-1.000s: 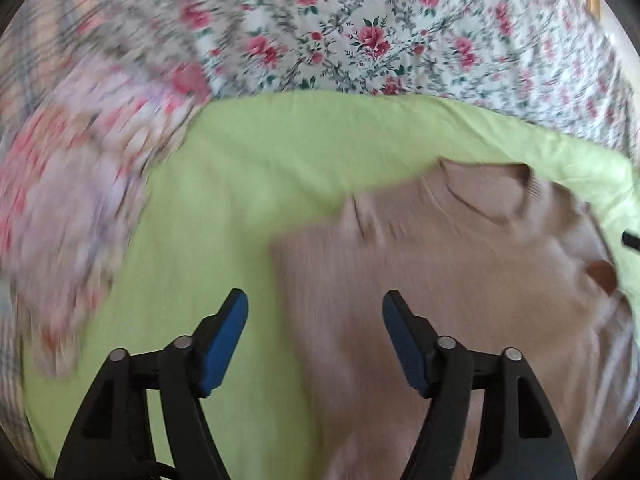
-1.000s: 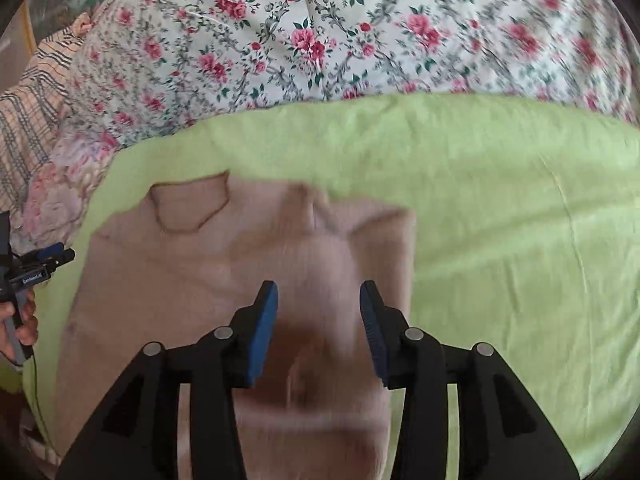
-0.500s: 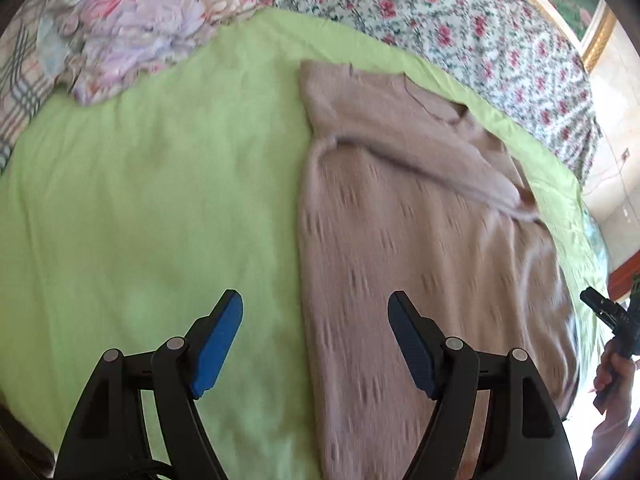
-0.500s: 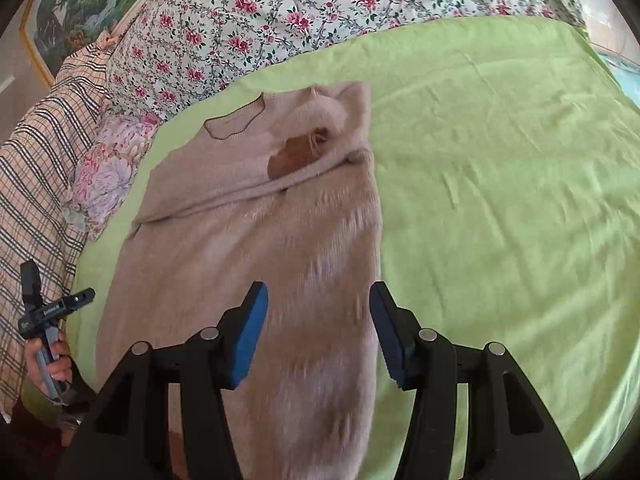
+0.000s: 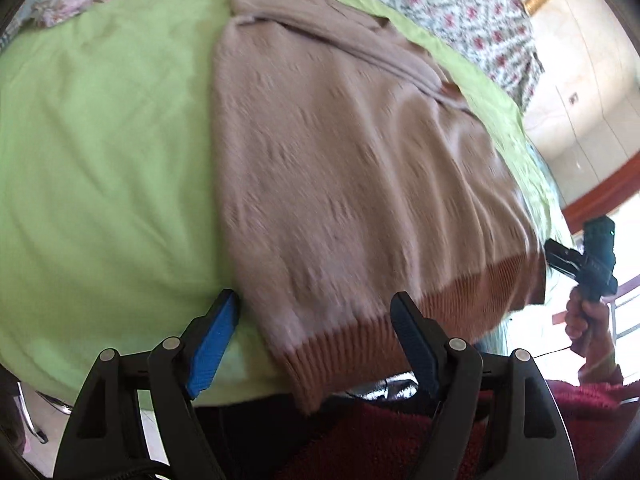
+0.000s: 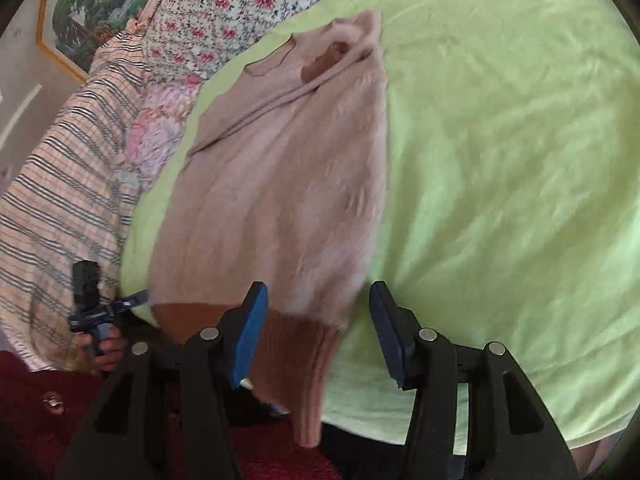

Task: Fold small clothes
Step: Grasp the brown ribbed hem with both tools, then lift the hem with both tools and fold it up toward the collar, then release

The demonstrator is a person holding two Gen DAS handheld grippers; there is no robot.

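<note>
A beige knit sweater (image 5: 340,140) (image 6: 280,180) lies flat on the green sheet, its sleeves folded across the chest and its collar at the far end. Its darker ribbed hem (image 5: 340,352) (image 6: 296,352) hangs over the near bed edge. My left gripper (image 5: 314,300) is open, and its jaws straddle the hem's left corner without pressing on it. At the hem's right corner my right gripper (image 6: 319,288) also stands open over the cloth. Each wrist view shows the other gripper held in a hand at the side: the right gripper (image 5: 588,256) and the left gripper (image 6: 92,300).
The green sheet (image 5: 100,140) (image 6: 500,160) covers the bed. A floral quilt (image 6: 224,12) and a flowered cloth (image 6: 160,132) lie at the far end, with a plaid blanket (image 6: 60,200) on the left. A dark red garment (image 5: 400,440) on the person is below the grippers.
Both grippers have drawn back from the collar end of the sweater to its hem at the near bed edge. The right jaws have widened.
</note>
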